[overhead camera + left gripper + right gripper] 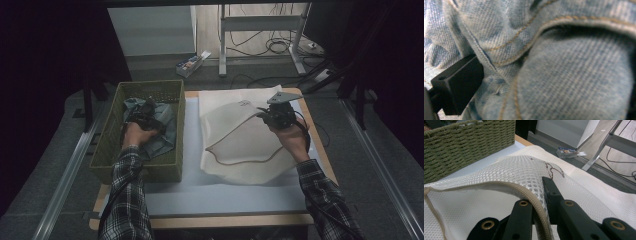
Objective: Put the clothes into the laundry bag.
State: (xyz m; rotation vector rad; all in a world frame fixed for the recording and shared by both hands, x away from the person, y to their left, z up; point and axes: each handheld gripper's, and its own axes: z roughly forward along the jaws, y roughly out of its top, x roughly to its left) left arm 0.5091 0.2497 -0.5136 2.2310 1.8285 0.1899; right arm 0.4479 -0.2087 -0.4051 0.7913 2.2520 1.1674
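With the right hand-held gripper (541,202) pinching the mesh laundry bag's (240,135) rim near the bench's (225,200) right edge, and the left hand-held gripper (499,82), its spread untellable, pressed into denim jeans (564,75) inside the woven basket (107,145), the heavy denim may slip free or the thin rim may pull out.

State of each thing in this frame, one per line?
Jeans: crumpled in the basket.
Basket: upright on the table.
Mesh bag: flat, mouth edge lifted open.
Left gripper: in the basket, on the jeans.
Right gripper: shut on the mesh bag's rim.

Woven wicker basket (111,131); denim garment (564,75); white mesh bag (524,170).
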